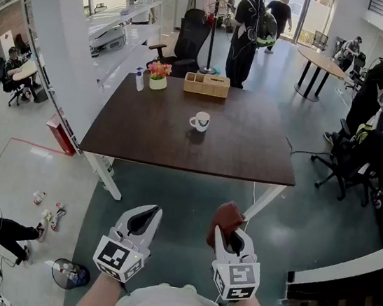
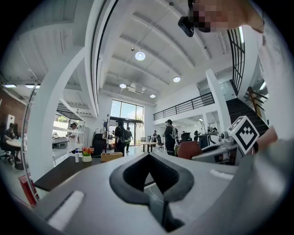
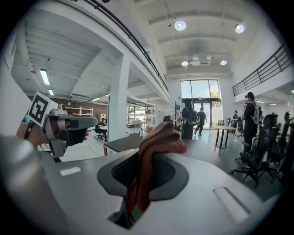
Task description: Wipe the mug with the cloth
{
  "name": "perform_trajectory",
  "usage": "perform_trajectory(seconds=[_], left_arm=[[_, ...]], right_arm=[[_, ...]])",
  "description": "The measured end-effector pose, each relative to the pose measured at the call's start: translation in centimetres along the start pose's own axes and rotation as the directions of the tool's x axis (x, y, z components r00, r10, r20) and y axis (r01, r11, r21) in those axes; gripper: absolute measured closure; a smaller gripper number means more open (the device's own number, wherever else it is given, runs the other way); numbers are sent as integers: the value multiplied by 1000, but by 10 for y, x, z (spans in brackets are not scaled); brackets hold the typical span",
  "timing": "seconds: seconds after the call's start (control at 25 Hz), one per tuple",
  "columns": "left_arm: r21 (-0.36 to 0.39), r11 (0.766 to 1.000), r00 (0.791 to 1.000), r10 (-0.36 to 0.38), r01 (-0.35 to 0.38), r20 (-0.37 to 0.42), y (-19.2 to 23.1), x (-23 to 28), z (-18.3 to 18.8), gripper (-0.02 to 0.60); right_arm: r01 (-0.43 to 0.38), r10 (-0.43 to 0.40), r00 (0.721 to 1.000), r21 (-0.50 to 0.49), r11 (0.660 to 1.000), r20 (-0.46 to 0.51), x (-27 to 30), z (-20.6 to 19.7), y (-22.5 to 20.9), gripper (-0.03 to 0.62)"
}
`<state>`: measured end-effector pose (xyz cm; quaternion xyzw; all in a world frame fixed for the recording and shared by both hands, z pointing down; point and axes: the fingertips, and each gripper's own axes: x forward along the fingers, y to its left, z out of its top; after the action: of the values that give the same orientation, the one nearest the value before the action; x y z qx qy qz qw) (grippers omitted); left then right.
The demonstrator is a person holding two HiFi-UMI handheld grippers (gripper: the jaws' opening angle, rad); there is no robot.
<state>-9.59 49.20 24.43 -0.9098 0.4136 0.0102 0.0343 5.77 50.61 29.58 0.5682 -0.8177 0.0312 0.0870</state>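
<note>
The left tool (image 1: 143, 218) is hanging low at the left of the head view, over the grey floor (image 1: 187, 187) and short of the bench (image 1: 248, 153). In the left gripper view its jaws are sitting together with nothing between them, and only the hollow between the dark pads is showing.

Ahead, the dark wooden bench is carrying a small white bottle (image 1: 139, 79) at its far left corner. Just beside the bottle a pot of pink and orange flowers (image 1: 158, 75) is standing, and further along the far edge a wooden box (image 1: 207, 84) is resting.

The mug (image 1: 200, 121), white and upright, is standing alone near the middle of the bench with its handle turned to the left. It is well apart from both tools and nothing is touching it.

To the right, the right tool (image 1: 230, 240) is clamping the cloth (image 1: 227, 215), a reddish-brown knitted piece. In the right gripper view the cloth is being pinched between the jaws and is bulging up above their tips. This tool too is hovering over the floor, near the bench's front edge.

Further right, a black office chair (image 1: 349, 160) is standing on the floor, apart from the bench
</note>
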Motion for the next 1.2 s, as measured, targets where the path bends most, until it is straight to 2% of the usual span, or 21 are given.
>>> perform_trajectory(seconds=[0.36,0.6,1.2], left_arm=[[-11,1000,1000,-2,2,-8,4,1,-3,581],[-32,999,1000,-9,9,-9,14,-1,-8,581],[-97,995,999,-12,9,-33,84,-25,-30,581]], right_arm=[[-3,3,1000,0,1000,-5,5,-1,3,514],[25,-24,1000,24,999,-20,12,-5,5,513],[75,-72,995,38,996,-66,51,-10,45,512]])
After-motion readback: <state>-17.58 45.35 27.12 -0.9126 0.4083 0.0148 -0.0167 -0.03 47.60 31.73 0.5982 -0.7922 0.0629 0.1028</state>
